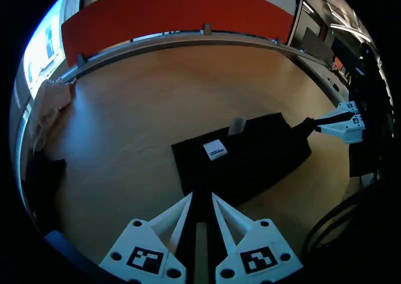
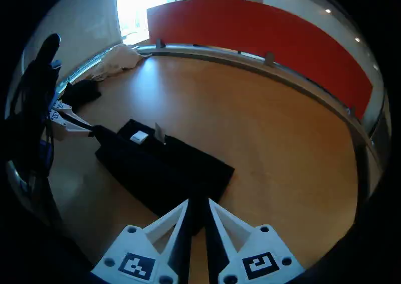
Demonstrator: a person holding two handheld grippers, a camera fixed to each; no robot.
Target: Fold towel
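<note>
Both ends of the black towel [image 1: 250,156] are pinched.
Left gripper view: the left gripper [image 1: 201,197] clamps the near edge of the towel, which lies on the wooden table [image 1: 140,108]; the right gripper [image 1: 312,125] nips the far end. Right gripper view: the right gripper [image 2: 198,202] is closed on cloth, likely so both ends lift together.

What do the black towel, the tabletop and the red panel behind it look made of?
The towel looks like soft matte black fabric: it bunches at the pinched corners. The tabletop: wood or wood-look laminate, pale grain, soft sheen. The red panel is smooth and evenly coloured; material unclear.
</note>
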